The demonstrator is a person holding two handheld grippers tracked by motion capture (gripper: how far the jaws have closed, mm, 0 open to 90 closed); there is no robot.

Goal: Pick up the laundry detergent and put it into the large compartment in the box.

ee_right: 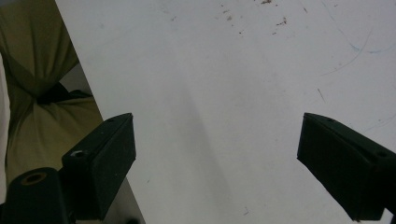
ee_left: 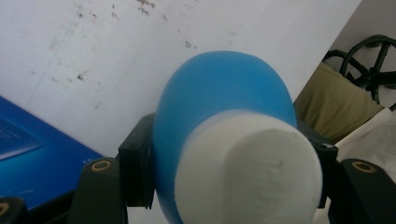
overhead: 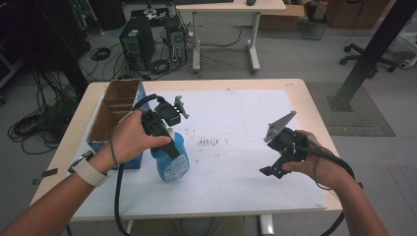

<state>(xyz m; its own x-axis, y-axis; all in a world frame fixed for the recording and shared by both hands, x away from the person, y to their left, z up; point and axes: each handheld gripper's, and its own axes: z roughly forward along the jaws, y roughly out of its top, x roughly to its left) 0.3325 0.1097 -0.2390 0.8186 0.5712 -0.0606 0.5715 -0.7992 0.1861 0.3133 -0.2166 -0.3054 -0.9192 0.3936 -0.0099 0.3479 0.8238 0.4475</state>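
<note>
A blue plastic bottle [overhead: 173, 161] with a white cap and a pale label is at the left of the white sheet, close to the box. My left gripper [overhead: 168, 141] is shut on its upper part, just below the cap, held from above by the person's left hand. In the left gripper view the bottle [ee_left: 224, 98] and its cap [ee_left: 252, 172] sit squeezed between both black jaws. Whether its base touches the sheet I cannot tell. My right gripper [overhead: 272, 170] hovers over the right side of the sheet, open, with nothing between its jaws [ee_right: 217, 158].
An open cardboard box [overhead: 115, 110] with blue sides stands at the table's left edge, right beside the bottle; its blue wall [ee_left: 28, 163] is close by. A white sheet [overhead: 236, 162] with small dark marks covers the wooden table [overhead: 314, 113]. Cables trail from both grippers.
</note>
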